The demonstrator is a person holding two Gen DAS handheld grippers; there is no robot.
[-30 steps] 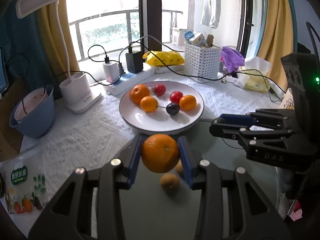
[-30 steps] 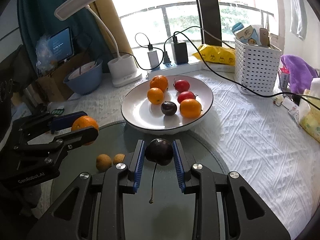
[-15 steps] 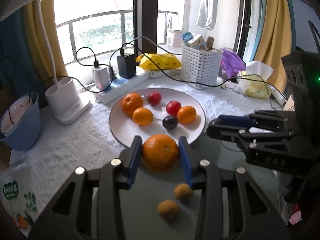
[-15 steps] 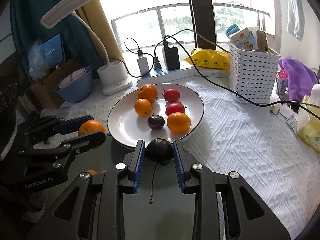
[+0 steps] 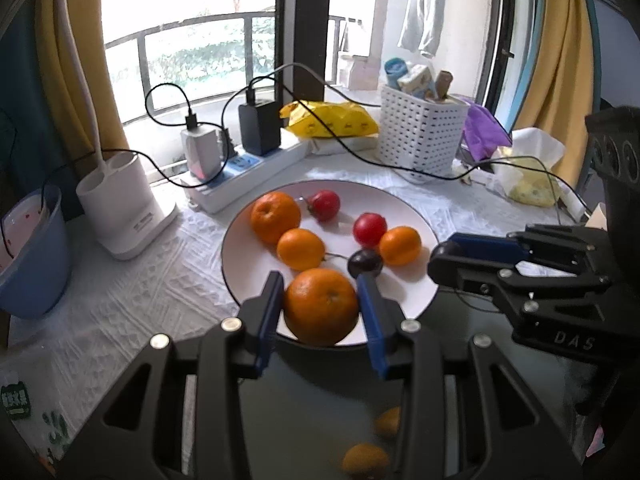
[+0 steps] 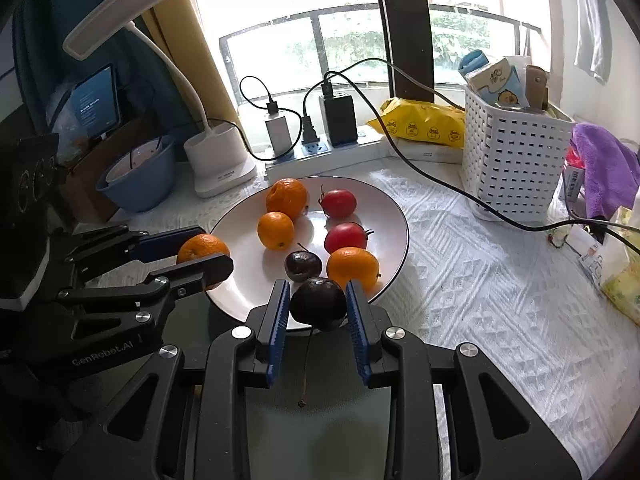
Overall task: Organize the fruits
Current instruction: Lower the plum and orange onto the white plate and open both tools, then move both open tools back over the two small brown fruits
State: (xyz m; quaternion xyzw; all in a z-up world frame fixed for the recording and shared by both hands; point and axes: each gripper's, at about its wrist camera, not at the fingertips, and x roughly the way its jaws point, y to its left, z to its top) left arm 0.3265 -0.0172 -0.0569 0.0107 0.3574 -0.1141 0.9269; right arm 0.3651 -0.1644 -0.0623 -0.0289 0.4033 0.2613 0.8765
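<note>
Between my left tongs (image 5: 321, 307) sat an orange (image 5: 321, 306), gripped over the white plate's (image 5: 416, 294) six-o'clock rim. My right tongs (image 6: 318, 305) clamped a dark plum (image 6: 318, 303) over that rim too. At twelve o'clock on the plate lay three oranges, two red fruits and another plum (image 6: 303, 266).

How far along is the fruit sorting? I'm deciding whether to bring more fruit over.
Six fruits already lie on the white plate: three oranges, two red fruits and a dark plum. In hand: the left gripper holds an orange over the plate's near rim, and the right gripper holds another dark plum there too. Left: releasing both, then the two small brownish fruits on the glass.
</note>
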